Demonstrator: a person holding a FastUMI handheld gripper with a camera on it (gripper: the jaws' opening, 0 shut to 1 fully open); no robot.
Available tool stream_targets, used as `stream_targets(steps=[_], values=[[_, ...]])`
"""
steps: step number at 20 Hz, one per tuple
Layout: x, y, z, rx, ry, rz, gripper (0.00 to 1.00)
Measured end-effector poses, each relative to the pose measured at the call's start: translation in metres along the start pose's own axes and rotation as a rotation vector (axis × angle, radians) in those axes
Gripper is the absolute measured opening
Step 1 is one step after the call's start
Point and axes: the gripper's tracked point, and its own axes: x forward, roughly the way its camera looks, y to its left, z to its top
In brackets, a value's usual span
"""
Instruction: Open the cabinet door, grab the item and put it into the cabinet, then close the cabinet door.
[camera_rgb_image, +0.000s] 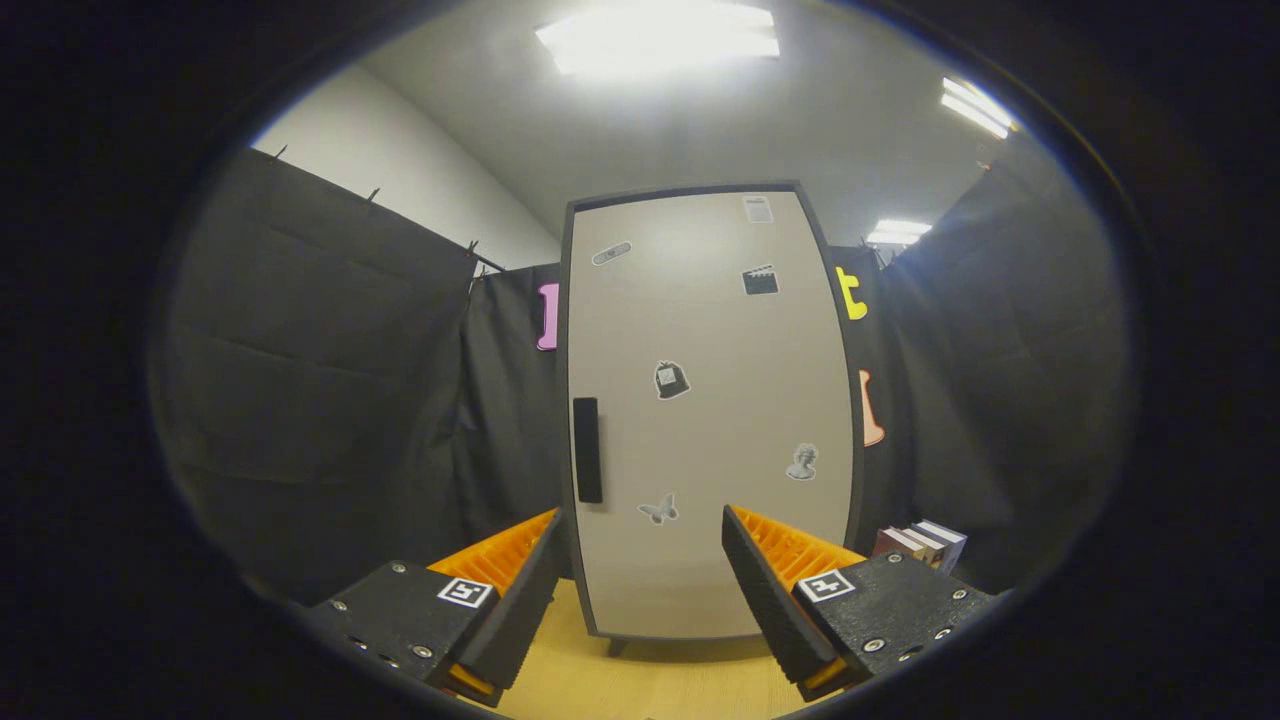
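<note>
Facing the cabinet (705, 410) head-on, you are at the very first step: its door (720, 330) is shut flush in the dark frame, and nothing has been touched yet. Your gripper (640, 570) is spread wide, its two fingers well apart with nothing between them, and both sit short of the door rather than against it.

The next move, as I judge it, calls for the dark vertical handle (587, 449) on the door's left side (just above and beyond your left finger). You need to shift left and forward until the handle lies between the fingers, close on it, then pull so the door swings out; the hinges look to be on the right, though I cannot see them. Leave room for the swing.

The item to stow is probably among the small stack of books (915, 543) low on the right, beside the cabinet's foot and just beyond your right finger; how many there are I cannot tell.

The cabinet stands on short feet on a pale wooden tabletop (640, 685), which shows bare between the fingers. Small stickers (671, 380) dot the door. Black cloth (330, 400) hangs around the booth on both sides, a white wall (400, 170) rises behind it on the left, and ceiling lights (660, 38) glare overhead.
</note>
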Motion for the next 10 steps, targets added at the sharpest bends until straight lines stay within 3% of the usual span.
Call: stream_targets(steps=[10], values=[[0.101,0.032,0.014,-0.012,0.008,0.052,0.94]])
